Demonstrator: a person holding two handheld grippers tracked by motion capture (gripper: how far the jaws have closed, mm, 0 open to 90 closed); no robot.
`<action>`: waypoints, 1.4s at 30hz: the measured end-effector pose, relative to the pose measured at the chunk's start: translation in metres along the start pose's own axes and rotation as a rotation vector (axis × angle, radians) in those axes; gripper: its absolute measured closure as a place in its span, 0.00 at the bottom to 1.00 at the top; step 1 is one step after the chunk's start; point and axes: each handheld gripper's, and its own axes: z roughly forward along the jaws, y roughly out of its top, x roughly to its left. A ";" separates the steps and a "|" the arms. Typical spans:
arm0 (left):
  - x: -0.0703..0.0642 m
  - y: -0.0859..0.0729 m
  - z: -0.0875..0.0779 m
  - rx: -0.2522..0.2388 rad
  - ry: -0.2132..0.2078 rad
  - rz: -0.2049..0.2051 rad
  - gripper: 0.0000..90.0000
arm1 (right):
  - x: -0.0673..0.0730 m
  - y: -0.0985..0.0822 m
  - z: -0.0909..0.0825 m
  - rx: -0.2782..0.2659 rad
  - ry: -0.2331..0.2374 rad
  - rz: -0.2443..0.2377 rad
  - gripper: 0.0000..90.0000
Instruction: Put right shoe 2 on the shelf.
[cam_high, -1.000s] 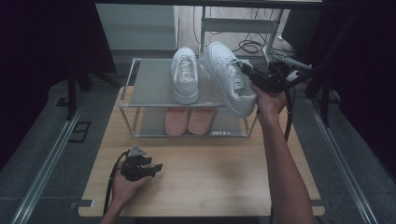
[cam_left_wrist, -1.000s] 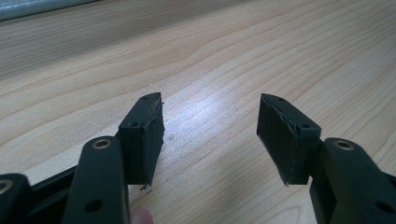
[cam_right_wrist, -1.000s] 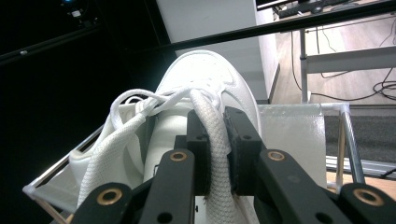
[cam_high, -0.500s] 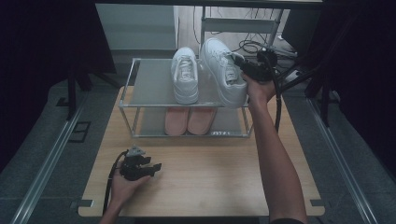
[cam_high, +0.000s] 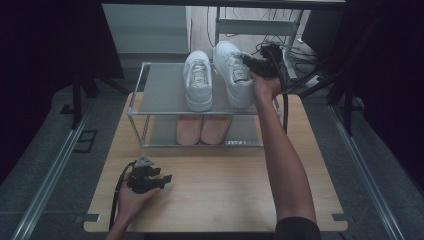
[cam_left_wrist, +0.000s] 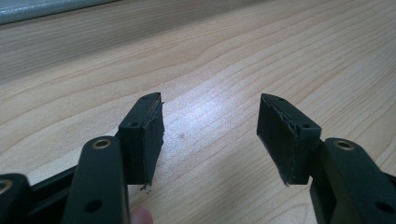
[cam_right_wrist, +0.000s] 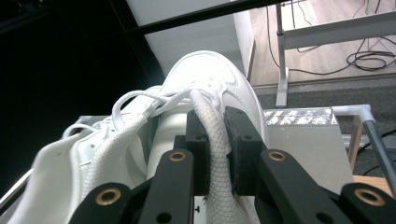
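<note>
High view: our right gripper (cam_high: 250, 64) has carried the right white sneaker (cam_high: 233, 80) leftward since the earlier frame; it now rests on the rack's top shelf (cam_high: 160, 90) beside the left white sneaker (cam_high: 198, 81). Right jaws clamp its collar. Left gripper (cam_high: 161, 179) stays on the table (cam_high: 225, 190), jaws apart.

White lace-up sneaker (cam_high: 234, 75) at upper centre of the high view, toe toward the bottom edge. Set on the rack's top shelf (cam_high: 161, 92), just right of its twin (cam_high: 198, 80). Pinched at the collar.
</note>
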 end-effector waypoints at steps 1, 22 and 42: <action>0.000 0.000 0.000 -0.001 -0.001 -0.001 0.46 | 0.000 -0.001 0.004 0.005 -0.002 0.005 0.89; 0.000 0.000 0.002 0.008 0.002 0.004 0.46 | 0.009 -0.008 0.035 0.041 0.009 0.013 0.72; -0.003 0.000 0.005 0.015 -0.001 0.011 0.46 | -0.004 -0.020 -0.032 -0.018 0.098 -0.109 0.80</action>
